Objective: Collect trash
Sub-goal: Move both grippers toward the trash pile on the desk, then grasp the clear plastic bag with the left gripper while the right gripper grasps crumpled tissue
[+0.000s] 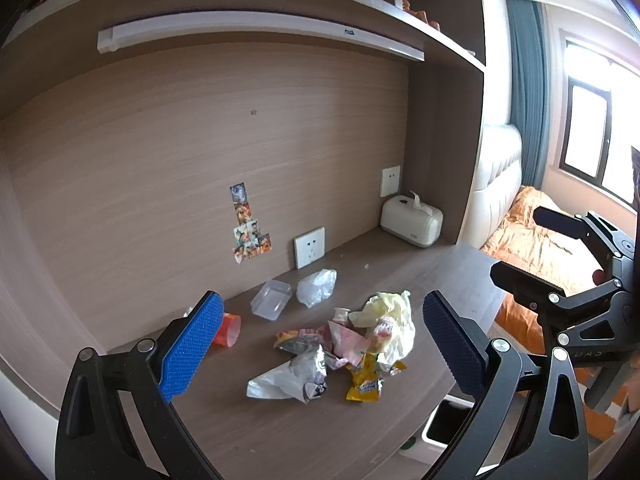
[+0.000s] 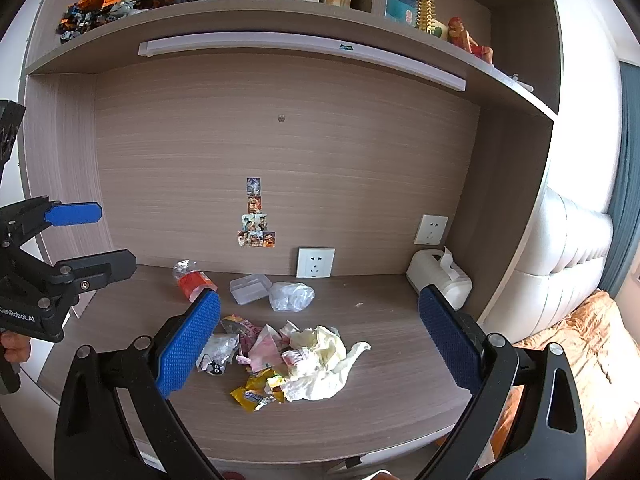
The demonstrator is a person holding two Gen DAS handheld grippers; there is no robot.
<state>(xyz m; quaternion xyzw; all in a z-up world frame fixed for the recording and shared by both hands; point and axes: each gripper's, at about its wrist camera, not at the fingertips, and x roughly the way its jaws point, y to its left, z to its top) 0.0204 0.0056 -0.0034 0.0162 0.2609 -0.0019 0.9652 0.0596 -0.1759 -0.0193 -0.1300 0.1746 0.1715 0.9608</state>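
Left claw: fingers spread wide, holding nothing, above the front of the desk, well clear of the trash. Its pads are blue and ribbed on black arms. Open desk lies between this claw and the pile.

Desk: brown wood grain, curved front edge, closed by a back panel and a side wall at far right. Bare surface runs along the whole front edge and right of the pile.

Trash, left to right:
- One clear bottle with red contents, lying on its side near the back panel.
- One clear plastic box, rectangular, just right of the bottle.
- One crumpled clear bag, just beside the box.
- One pile at mid-desk: silver, pink and yellow foil wrappers heaped against crumpled cream tissue. The count of wrappers cannot be told.

Fixtures: two white sockets, one on the back panel, one further right and higher. One white tissue box in the far right corner.

Right claw: fingers spread wide, empty, above the front edge facing the pile.
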